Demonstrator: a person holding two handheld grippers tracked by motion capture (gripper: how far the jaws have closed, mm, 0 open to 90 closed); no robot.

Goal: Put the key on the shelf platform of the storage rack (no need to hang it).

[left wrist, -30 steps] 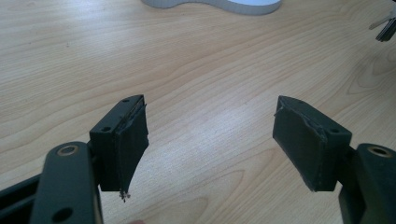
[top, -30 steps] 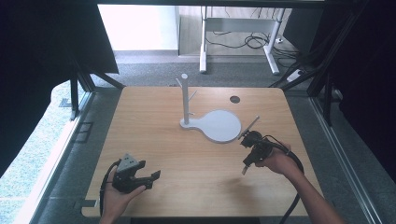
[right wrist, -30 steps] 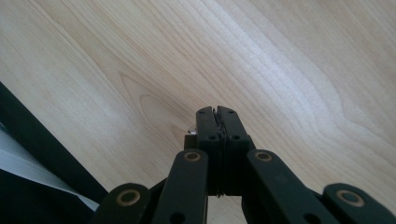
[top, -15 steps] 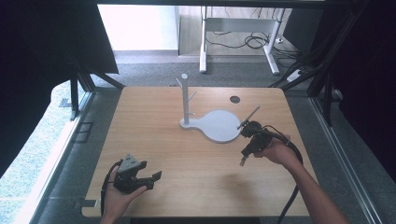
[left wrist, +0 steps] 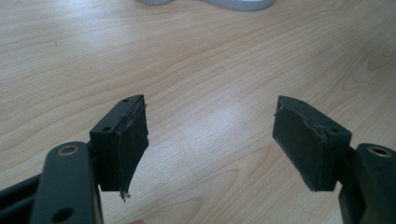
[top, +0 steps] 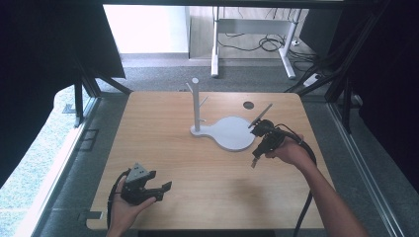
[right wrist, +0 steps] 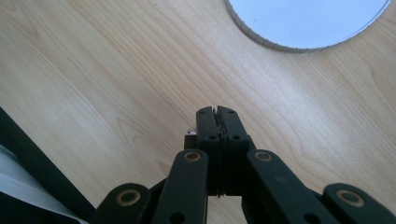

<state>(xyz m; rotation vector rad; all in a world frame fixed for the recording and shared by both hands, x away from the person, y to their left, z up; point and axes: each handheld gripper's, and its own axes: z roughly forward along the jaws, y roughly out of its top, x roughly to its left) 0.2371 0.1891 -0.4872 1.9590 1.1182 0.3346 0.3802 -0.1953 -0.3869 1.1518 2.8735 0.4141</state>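
A white stand sits mid-table, a post [top: 195,102] with short pegs rising from the left end of its round flat plate [top: 232,133]. My right gripper [top: 255,160] hovers just right of the plate, rolled on its side, jaws shut and angled down at the wood. In the right gripper view the shut right gripper [right wrist: 217,111] has the plate's edge [right wrist: 303,23] above it, and nothing is visibly between the jaws. My left gripper [top: 165,190] rests low at the near left, open and empty. Bare wood lies between the open left gripper [left wrist: 210,105] jaws.
The wooden table [top: 207,197] has a small dark round hole [top: 248,105] at the far right. Its right edge is close to my right hand [top: 291,153]. Beyond the far edge stands a white desk frame [top: 215,44] with cables on the floor.
My right hand and gripper have moved a little away from me, up alongside the plate, still shut. The left gripper has stayed put and open.
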